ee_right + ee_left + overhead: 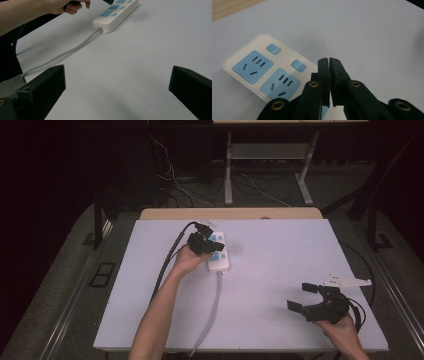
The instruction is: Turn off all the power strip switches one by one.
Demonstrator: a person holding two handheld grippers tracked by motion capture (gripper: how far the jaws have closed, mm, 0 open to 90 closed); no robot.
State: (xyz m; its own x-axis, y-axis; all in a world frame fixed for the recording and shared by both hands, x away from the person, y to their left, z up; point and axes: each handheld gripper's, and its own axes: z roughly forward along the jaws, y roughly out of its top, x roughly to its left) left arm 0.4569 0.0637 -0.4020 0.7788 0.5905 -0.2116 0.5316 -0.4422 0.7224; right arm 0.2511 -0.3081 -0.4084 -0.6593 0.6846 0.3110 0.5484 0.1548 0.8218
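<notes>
White and blue, the power strip (220, 253) lay on the pale desk (280, 270) in the high view, right under the left tongs (214, 245), its grey cord (212, 310) running back toward the person, while the right tongs (304, 296) hovered well apart from it with jaws spread. In the left gripper view those left tongs (329, 60) were clenched on nothing, just beside the strip's blue switches (298, 65). In the right gripper view the released right tongs (115, 82) framed bare desk, the strip (115, 12) far ahead.
</notes>
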